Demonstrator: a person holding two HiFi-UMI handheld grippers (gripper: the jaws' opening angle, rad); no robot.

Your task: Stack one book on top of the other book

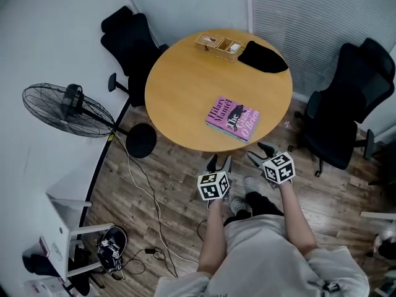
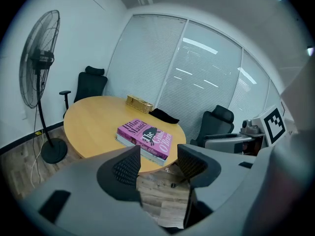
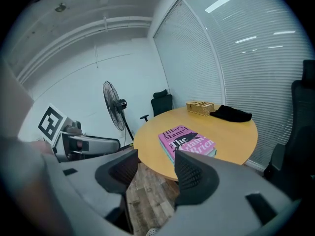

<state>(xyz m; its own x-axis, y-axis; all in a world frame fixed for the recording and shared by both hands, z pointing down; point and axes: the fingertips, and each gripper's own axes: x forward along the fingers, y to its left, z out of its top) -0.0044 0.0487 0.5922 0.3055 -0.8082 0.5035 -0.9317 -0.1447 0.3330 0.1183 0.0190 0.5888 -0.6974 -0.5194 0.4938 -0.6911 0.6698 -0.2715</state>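
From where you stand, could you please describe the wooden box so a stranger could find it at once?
Find the round table. At its far edge, by the blinds, sits the box, beside a black cloth. It alone is pale wood, open-topped, with compartments.

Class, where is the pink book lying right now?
In the head view the pink paperback book lies on the round wooden table, right of centre close to its near edge, opposite the wooden tray and black cloth.

Pink-covered book (image 1: 233, 118) with black lettering, tan round table (image 1: 185, 85), black cloth (image 1: 263, 58), black chairs (image 1: 344, 101), black-and-white marker cubes (image 1: 214, 185).
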